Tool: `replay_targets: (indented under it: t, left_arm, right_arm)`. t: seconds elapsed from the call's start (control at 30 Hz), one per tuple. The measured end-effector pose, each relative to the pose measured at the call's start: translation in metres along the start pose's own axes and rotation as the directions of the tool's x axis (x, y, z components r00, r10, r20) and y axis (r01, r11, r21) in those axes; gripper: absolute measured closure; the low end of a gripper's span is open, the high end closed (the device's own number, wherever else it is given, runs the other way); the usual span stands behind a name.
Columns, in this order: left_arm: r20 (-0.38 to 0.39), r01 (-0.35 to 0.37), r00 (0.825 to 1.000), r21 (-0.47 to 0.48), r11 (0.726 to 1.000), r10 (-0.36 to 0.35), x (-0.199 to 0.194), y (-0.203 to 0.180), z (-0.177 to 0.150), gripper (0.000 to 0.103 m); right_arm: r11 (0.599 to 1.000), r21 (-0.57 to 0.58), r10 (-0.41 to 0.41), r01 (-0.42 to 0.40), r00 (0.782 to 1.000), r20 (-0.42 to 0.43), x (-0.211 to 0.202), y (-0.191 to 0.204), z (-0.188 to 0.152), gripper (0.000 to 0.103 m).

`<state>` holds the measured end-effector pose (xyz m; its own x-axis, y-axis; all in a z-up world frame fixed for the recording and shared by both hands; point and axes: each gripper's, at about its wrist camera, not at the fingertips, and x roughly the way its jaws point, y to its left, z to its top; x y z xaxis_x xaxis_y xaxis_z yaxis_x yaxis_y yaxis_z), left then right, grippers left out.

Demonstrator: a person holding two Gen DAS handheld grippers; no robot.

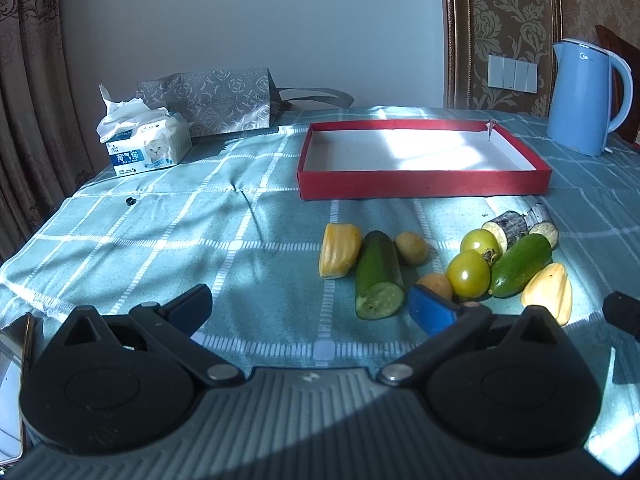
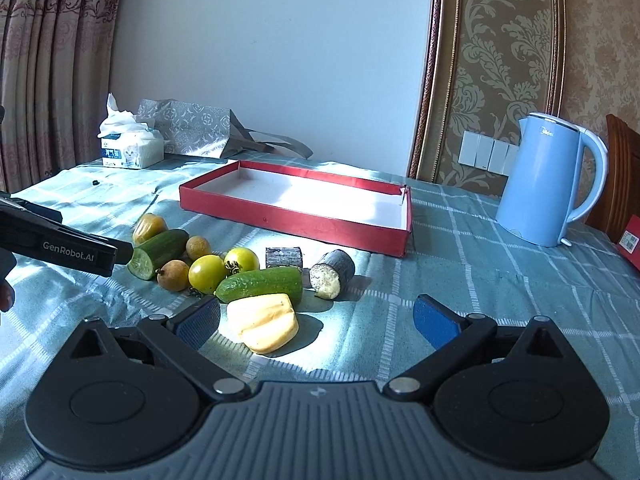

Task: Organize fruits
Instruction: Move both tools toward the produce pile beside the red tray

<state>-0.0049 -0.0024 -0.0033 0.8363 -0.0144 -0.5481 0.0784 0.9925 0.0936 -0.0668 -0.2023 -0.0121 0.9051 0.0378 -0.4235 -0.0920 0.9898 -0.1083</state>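
A pile of fruit lies on the checked cloth in front of a red tray (image 1: 424, 186) (image 2: 296, 222) with a white floor and nothing in it. It holds two cucumber pieces (image 1: 378, 274) (image 2: 262, 283), two yellow-green tomatoes (image 1: 468, 274) (image 2: 207, 273), yellow jackfruit pieces (image 1: 338, 255) (image 2: 264, 322), small brown fruits (image 1: 411, 248) (image 2: 173, 275) and sugarcane stubs (image 1: 506, 226) (image 2: 332, 274). My left gripper (image 1: 316, 310) stands open, low, just short of the pile. My right gripper (image 2: 318, 318) is open too, with the near jackfruit piece just inside its left finger.
A blue kettle (image 1: 582, 96) (image 2: 550, 182) stands at the right. A tissue pack (image 1: 144, 142) (image 2: 130, 150) and a grey patterned bag (image 1: 212, 100) are at the back left. A phone (image 1: 12, 380) lies at the left edge. The left gripper's finger (image 2: 60, 246) shows at the right view's left.
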Motion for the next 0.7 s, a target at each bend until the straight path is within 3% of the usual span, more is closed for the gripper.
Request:
replay_targets:
  t: [0.7]
  left_arm:
    - [0.014, 0.006, 1.000, -0.015, 1.000, -0.006, -0.0029, 0.0018, 0.0036, 0.000]
  right_arm:
    - [0.999, -0.020, 0.030, -0.030, 1.000, 0.000, -0.0013, 0.0073, 0.0023, 0.000]
